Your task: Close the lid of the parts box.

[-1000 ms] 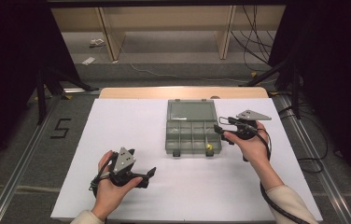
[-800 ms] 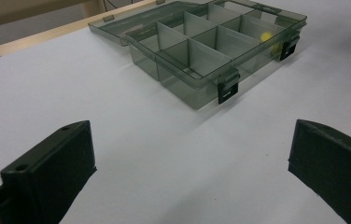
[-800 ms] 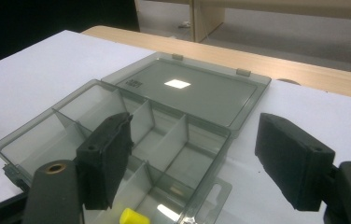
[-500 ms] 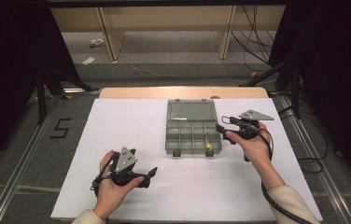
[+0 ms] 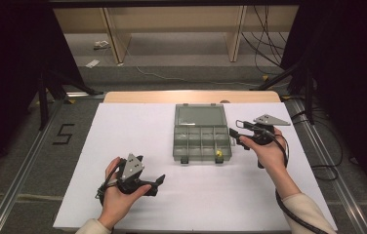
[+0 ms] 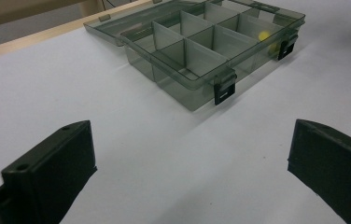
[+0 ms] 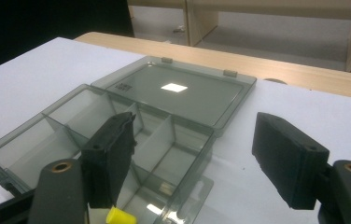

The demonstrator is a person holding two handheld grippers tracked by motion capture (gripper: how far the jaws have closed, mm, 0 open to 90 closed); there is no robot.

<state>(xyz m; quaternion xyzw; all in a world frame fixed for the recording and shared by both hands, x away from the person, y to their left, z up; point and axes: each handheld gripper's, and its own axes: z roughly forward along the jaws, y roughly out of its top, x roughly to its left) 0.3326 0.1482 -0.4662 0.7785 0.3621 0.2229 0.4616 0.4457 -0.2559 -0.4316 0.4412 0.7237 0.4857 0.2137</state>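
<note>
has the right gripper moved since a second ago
Barely. The right gripper has crept slightly away from the person, along the right edge of the open box, and its open jaws hold nothing.

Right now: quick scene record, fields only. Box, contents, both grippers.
box: smoky clear compartment box on the white table cover, lid open and lying flat behind it
latches: two black, on the front wall, hanging free
contents: small yellow piece in the front right compartment; other visible compartments look empty
left gripper: jaws open, nothing between them, low over the cover in front of the box
right gripper: jaws open, at the box's right edge, one jaw above the compartments, holding nothing
</note>
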